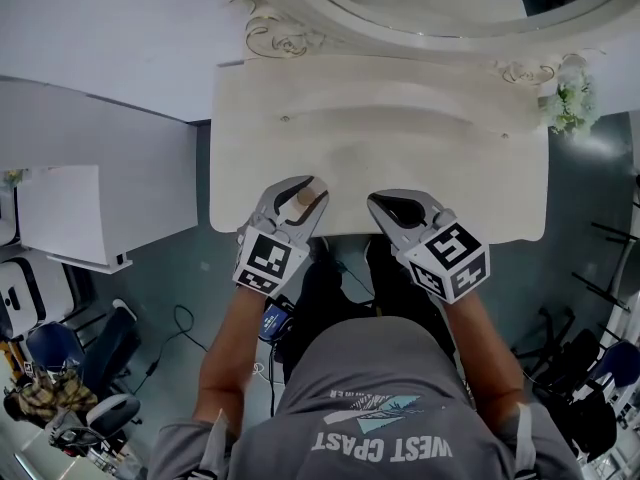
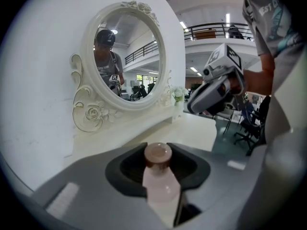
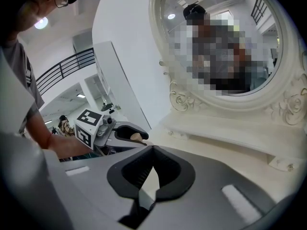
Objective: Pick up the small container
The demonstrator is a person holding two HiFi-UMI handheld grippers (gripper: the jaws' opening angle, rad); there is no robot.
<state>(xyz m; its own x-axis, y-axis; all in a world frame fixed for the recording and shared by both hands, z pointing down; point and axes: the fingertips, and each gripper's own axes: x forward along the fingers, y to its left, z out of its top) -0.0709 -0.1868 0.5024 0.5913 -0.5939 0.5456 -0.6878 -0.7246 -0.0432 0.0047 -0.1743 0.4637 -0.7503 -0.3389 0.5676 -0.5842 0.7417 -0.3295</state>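
The left gripper (image 1: pixel 303 194) is clamped on the small container (image 2: pixel 161 178), a pale pink little bottle with a brown cap (image 2: pixel 158 155). It sits at the near edge of the white table (image 1: pixel 380 138), about seven o'clock from the table's middle. I'd judge it light and stiff, probably smooth plastic or glass, so likely slick and apt to swivel if pinched only at the cap. The body just below the cap looks the safest hold, and that's where the pads seem to sit. The right gripper (image 1: pixel 386 204), at three o'clock of the other, has its jaws together on nothing.

From overhead only a tan sliver of the container shows between the jaws. The left gripper view gives its colour, neck and cap, plus the oval mirror (image 2: pixel 127 56) at eleven o'clock. The right gripper view shows its own closed jaws and the container's cap side-on at ten o'clock. No view tells me whether the base has left the table.
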